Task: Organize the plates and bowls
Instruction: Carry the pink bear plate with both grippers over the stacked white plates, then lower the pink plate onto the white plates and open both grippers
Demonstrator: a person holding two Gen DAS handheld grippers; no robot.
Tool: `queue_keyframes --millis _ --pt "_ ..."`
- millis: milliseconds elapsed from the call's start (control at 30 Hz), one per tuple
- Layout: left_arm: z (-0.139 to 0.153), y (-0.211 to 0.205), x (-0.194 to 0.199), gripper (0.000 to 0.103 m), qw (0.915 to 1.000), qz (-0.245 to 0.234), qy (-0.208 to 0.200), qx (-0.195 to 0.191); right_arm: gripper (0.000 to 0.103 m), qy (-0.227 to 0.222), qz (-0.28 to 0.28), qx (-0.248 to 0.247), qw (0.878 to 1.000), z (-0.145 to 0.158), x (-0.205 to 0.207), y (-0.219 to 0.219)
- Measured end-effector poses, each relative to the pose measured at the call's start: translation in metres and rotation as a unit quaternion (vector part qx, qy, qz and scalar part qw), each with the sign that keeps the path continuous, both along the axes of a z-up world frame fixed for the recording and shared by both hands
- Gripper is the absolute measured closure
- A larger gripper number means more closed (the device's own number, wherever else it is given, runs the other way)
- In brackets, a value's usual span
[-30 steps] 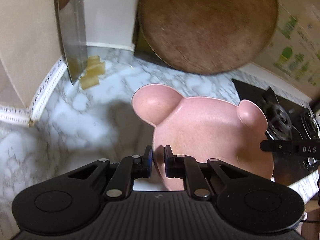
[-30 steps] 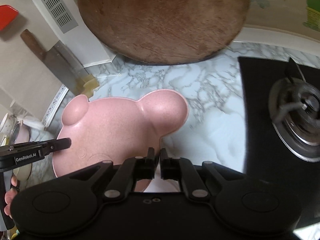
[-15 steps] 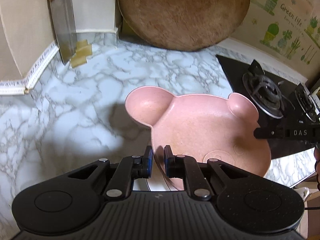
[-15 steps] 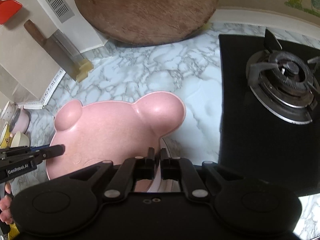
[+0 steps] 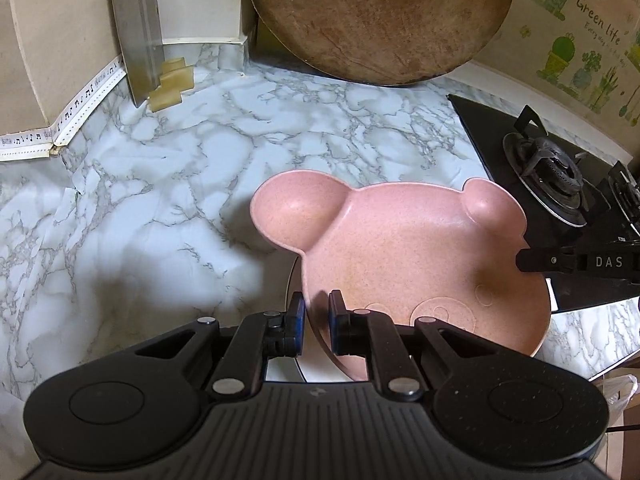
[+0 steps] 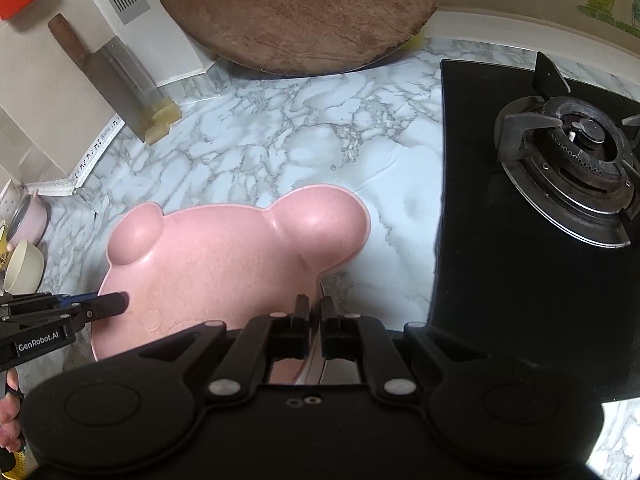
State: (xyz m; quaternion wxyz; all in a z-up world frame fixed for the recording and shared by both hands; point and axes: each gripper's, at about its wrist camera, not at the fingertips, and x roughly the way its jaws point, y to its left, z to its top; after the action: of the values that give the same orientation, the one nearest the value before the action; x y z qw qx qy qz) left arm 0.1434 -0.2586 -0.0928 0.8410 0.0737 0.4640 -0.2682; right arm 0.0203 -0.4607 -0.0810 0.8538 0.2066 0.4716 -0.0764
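The pink bear-shaped plate (image 5: pixel 404 256) is sitting low over the marble surface (image 5: pixel 168 184), its two round ears pointing toward the back wall. Beneath its near edge a white plate (image 5: pixel 294 364) is showing as a thin pale rim; whether the pink one is already resting on it is hard to judge from these angles.

The left gripper (image 5: pixel 316 320) is clamping the pink plate's near-left rim, its jaws standing narrow with the rim pinched between them. The right gripper (image 6: pixel 314 316) is doing the same at the plate's opposite side, jaws almost together on the thin rim beside the larger-looking ear. Each gripper is appearing in the other's view as a black finger reaching onto the plate's edge.

Outward from the plate, a black gas hob (image 6: pixel 520 208) with a burner ring (image 6: pixel 576 168) is lying just beside it on the right. A large round wooden board (image 5: pixel 376 16) is leaning against the back wall. To the left, a cleaver (image 6: pixel 112 76) is standing propped against the wall in a pale holder. At the far left edge of the right wrist view, a cream cup (image 6: pixel 26 266) and a pink container (image 6: pixel 34 218) are sitting on the surface, and part of a hand (image 6: pixel 10 412) is gripping the left tool.
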Motion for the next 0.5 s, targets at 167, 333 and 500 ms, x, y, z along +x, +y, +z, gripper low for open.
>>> queue_keyframes --millis 167,333,500 --pt "-0.0017 -0.0002 -0.0018 0.092 1.0000 0.000 -0.003 0.002 0.097 -0.001 0.005 -0.003 1.000 -0.0009 0.0006 0.0012" --pt "-0.0051 -0.0004 -0.0020 0.092 1.0000 0.000 -0.001 0.007 0.096 -0.001 0.009 -0.012 1.000 -0.0032 0.0013 0.0036" --pt "-0.0078 0.0015 0.0002 0.092 1.0000 0.000 0.006 0.004 0.095 0.004 0.006 -0.015 1.000 -0.0064 0.0033 0.0055"
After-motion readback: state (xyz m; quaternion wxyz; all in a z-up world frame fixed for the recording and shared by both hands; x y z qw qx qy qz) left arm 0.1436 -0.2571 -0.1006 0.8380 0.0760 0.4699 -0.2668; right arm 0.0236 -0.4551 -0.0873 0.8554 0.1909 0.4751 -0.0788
